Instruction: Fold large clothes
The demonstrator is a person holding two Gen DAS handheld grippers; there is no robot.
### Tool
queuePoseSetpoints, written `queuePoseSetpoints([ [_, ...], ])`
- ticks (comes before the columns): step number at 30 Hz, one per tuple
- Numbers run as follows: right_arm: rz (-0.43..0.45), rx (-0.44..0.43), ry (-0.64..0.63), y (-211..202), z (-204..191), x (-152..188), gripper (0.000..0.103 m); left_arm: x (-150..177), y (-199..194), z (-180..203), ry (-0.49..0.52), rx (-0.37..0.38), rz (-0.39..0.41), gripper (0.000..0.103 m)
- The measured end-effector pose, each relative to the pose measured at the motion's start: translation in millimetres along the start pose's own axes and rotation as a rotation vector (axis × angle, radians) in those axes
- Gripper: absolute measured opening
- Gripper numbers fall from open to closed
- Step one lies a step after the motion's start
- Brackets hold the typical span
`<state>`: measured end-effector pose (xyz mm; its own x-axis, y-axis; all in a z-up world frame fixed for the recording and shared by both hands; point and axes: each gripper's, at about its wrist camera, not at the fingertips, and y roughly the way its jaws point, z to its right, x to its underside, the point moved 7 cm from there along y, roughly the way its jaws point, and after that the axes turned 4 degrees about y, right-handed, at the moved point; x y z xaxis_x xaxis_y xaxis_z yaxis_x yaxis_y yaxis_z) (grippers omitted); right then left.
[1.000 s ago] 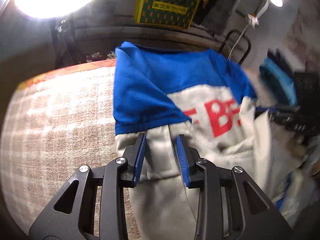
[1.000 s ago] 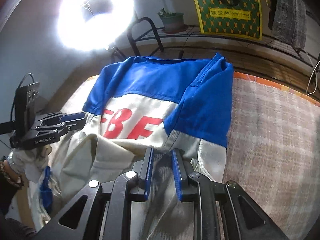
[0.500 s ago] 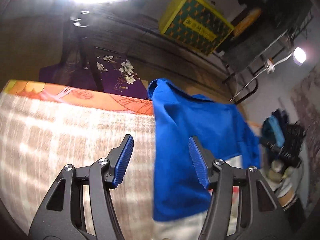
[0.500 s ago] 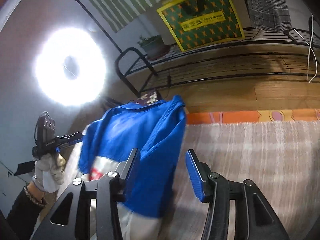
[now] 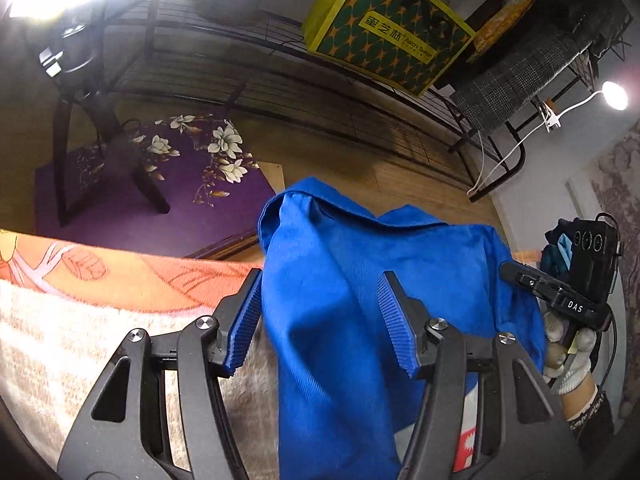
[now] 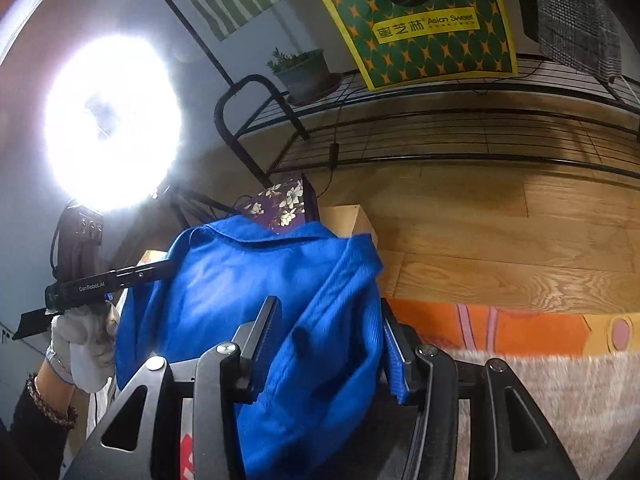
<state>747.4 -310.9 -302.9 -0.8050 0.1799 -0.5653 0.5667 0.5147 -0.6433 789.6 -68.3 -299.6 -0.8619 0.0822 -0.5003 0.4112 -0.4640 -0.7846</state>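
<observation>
The garment's blue top part [image 5: 340,300] is bunched up at the far edge of the table. A bit of its white panel with red lettering [image 5: 468,444] shows low down. My left gripper [image 5: 320,320] stands open, with the blue cloth passing between its jaws and lying against the left pad. My right gripper [image 6: 330,350] has a thick fold of the blue cloth [image 6: 248,280] between its jaws, which are closing. Each view shows the other gripper in a white-gloved hand [image 5: 568,364] [image 6: 84,344] at the cloth's side.
A beige checked cover with an orange border [image 5: 80,360] lies over the table. Beyond the edge are a wooden floor [image 6: 500,240], a purple floral bag [image 5: 180,176], a black wire rack [image 5: 280,60] with a yellow-green bag [image 5: 388,28], and a bright ring light [image 6: 108,120].
Both grippers have moved forward from the garment's beige lower part to its blue far edge. Their jaws have spread wider, and the blue cloth now bunches between them.
</observation>
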Motion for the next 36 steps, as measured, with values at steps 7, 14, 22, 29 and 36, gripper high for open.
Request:
queuePoseSetpoints([
  [7, 0.017, 0.023, -0.041, -2.5, -7.4, -0.5, 0.002, -0.5, 2.1, 5.8, 0.030, -0.078, 0.039, 0.007],
  [14, 0.098, 0.028, -0.075, -34.9, -31.1, -11.7, 0.001, -4.7, -35.7, 27.0, 0.033, -0.030, 0.148, 0.003],
  [22, 0.164, 0.043, -0.129, -93.1, -76.2, -9.5, 0.001, 4.3, -107.3, 70.6, 0.074, 0.027, 0.218, 0.002],
  [29, 0.202, 0.038, -0.185, -150.0, -136.1, 13.5, 0.001, 37.9, -181.7, 104.2, 0.112, 0.056, 0.263, 0.002],
  [36, 0.208, 0.061, -0.226, -206.5, -180.2, 64.9, 0.001, 84.5, -240.7, 133.7, 0.154, 0.079, 0.278, 0.002],
])
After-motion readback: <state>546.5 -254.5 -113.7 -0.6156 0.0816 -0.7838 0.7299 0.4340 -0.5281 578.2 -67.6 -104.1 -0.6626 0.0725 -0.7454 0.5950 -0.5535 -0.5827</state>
